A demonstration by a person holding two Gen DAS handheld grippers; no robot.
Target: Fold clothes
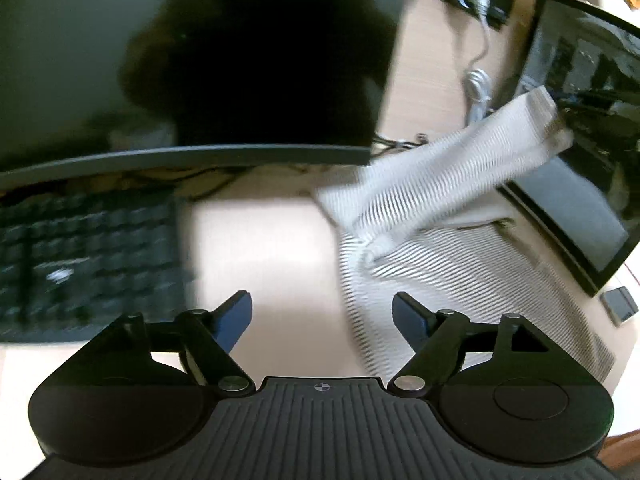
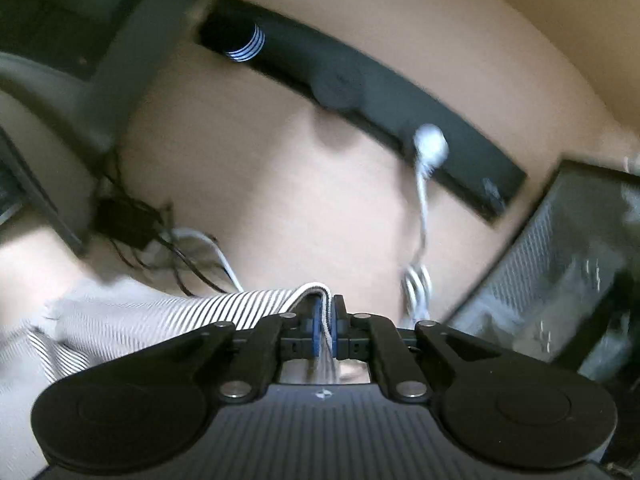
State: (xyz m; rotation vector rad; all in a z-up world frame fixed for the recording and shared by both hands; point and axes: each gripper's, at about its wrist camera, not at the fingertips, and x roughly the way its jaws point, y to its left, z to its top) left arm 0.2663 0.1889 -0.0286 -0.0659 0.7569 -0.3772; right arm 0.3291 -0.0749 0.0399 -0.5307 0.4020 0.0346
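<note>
Surface: smooth pale desk (image 1: 264,248), keyboard (image 1: 80,256) at left edge.
Garment: ribbed striped cloth (image 1: 460,264), partly lifted.
Left gripper (image 1: 322,314): spread wide, empty.
Right gripper (image 2: 328,322): clamped on the cloth's folded edge.

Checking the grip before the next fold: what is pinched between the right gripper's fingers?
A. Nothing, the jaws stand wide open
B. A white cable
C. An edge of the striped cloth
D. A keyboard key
C. In the right wrist view the right gripper has its blue pads shut on an edge of the striped cloth, which trails off to the left; the white cable lies apart on the desk.
</note>
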